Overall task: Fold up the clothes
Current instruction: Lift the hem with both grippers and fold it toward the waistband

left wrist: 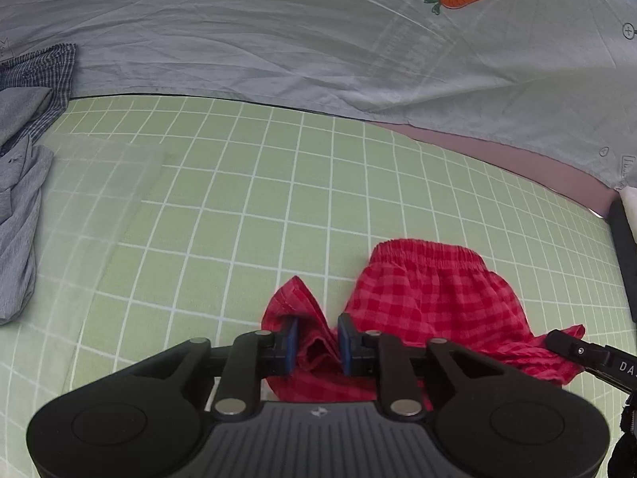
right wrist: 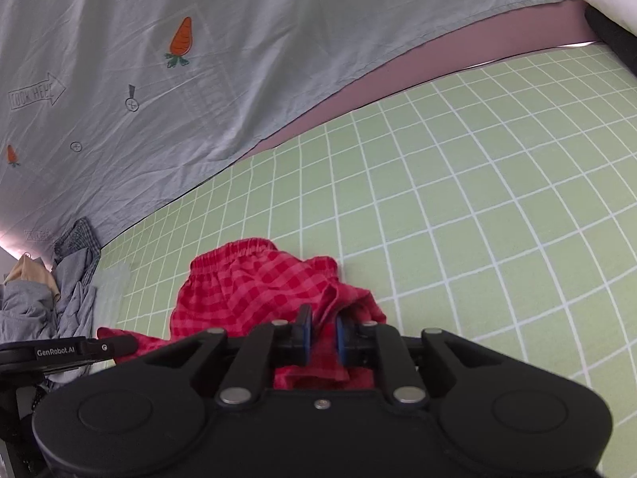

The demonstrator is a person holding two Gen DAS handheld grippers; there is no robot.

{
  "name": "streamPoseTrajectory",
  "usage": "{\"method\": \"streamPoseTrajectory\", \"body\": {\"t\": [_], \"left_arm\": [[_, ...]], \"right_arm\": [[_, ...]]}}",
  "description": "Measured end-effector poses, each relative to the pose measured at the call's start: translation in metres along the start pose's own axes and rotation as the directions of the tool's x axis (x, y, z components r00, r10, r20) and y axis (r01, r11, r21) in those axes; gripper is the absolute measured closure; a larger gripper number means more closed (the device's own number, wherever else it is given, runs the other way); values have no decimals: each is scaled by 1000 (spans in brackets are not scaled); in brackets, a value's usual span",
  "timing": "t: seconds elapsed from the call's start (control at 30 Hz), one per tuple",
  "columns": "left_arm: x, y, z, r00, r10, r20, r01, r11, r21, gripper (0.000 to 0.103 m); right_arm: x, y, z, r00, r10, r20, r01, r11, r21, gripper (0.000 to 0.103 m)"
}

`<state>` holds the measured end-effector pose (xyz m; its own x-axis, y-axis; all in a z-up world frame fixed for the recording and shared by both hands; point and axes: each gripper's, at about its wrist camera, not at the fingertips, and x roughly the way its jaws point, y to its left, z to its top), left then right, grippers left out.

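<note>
While the red checked shorts (left wrist: 430, 298) lie bunched on the green grid-lined bench (left wrist: 239, 207), the left claw (left wrist: 317, 338) and right claw (right wrist: 322, 338) stand parted, cloth loose between each. Behind hangs a pale carrot-print sheet (right wrist: 239, 59); grey clothes (left wrist: 20, 199) lie at the far left.

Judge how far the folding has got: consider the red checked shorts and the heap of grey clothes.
Done: little; the red checked shorts lie bunched on the green grid sheet, not neatly folded. In hand: cloth sits loosely between the left gripper's parted pads; it fills the right gripper's gap, grip unclear. Left: the heap of grey and plaid clothes looks unfolded.
</note>
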<state>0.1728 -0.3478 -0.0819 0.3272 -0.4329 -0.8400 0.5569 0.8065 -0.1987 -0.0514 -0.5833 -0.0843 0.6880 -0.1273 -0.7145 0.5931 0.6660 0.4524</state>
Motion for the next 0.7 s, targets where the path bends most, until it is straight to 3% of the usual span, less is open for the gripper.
{"method": "streamPoseTrajectory", "body": {"t": [0.13, 0.17, 0.3, 0.4, 0.47, 0.57, 0.7], "left_arm": [[-8, 15, 2, 996, 18, 86, -11, 997, -76, 33], [-13, 20, 1, 993, 24, 113, -14, 995, -95, 32], [-23, 36, -6, 990, 24, 138, -5, 990, -141, 23], [-18, 42, -20, 995, 7, 96, 7, 989, -148, 22], [-11, 41, -33, 999, -17, 51, 24, 990, -137, 21], [0, 31, -49, 999, -37, -7, 37, 995, -92, 19], [14, 10, -58, 998, -35, -47, 34, 999, -17, 19]], "right_arm": [[9, -8, 15, 999, -9, 43, 7, 999, 51, 75], [8, -9, 17, 998, -19, 64, 15, 998, 57, 70], [-5, -13, 16, 993, -50, 111, 44, 997, 58, 64], [-12, -13, 12, 992, -56, 114, 51, 997, 50, 55], [-11, -13, 6, 994, -55, 92, 51, 998, 44, 43], [-3, -10, -4, 998, -53, 38, 51, 998, 37, 33], [12, 0, -13, 999, -42, -13, 42, 999, -13, 26]]}}
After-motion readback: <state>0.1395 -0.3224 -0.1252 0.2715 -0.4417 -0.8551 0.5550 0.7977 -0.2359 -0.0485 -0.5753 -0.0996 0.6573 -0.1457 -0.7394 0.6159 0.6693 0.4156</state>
